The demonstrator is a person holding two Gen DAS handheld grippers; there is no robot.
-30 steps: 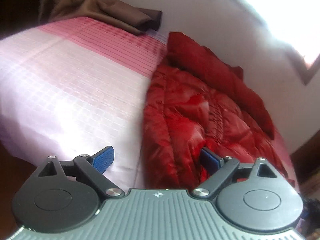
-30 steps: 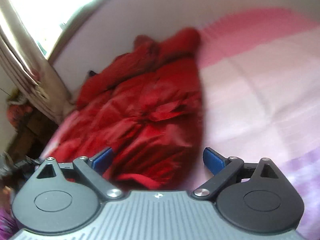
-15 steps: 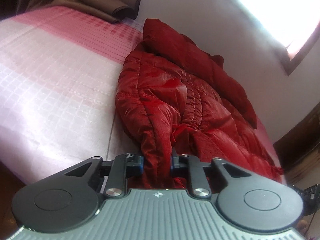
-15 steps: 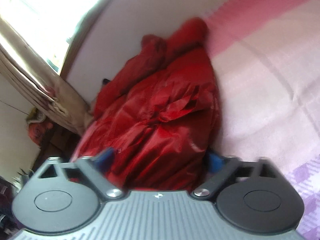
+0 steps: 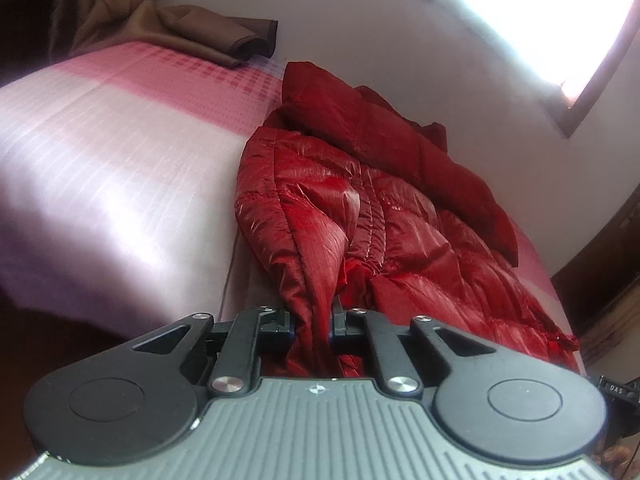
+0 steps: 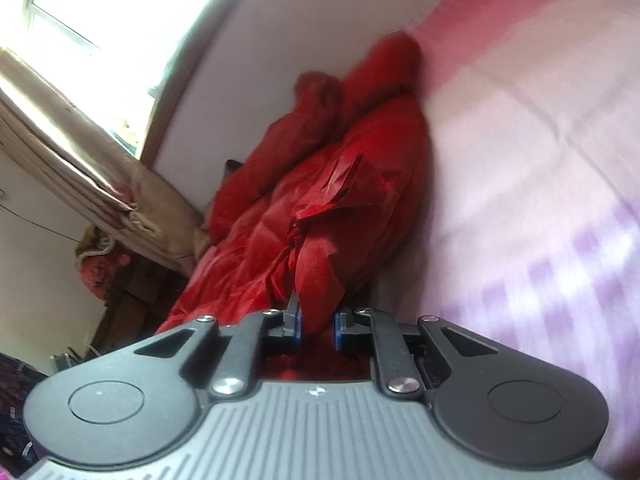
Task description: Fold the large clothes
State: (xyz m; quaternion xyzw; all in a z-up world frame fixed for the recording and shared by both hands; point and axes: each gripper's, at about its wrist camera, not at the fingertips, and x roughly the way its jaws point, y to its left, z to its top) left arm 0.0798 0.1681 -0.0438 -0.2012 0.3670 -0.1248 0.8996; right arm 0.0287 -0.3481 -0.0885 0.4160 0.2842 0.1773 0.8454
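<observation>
Where both grippers stood wide open over the bed [image 5: 100,168] a second ago, each is now clamped on the red puffer jacket [image 5: 380,216], which lies along the bed's wall side. With both holds made, a lift or pull to spread it seems possible. The jacket's long axis runs from the near bed edge toward the wall, hood end farthest. The left gripper [image 5: 311,326] pinches a near fold narrowly; the right gripper [image 6: 318,326] nips another bunched edge.

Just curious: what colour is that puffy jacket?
Shiny red jacket, clearest in the left wrist view.
</observation>
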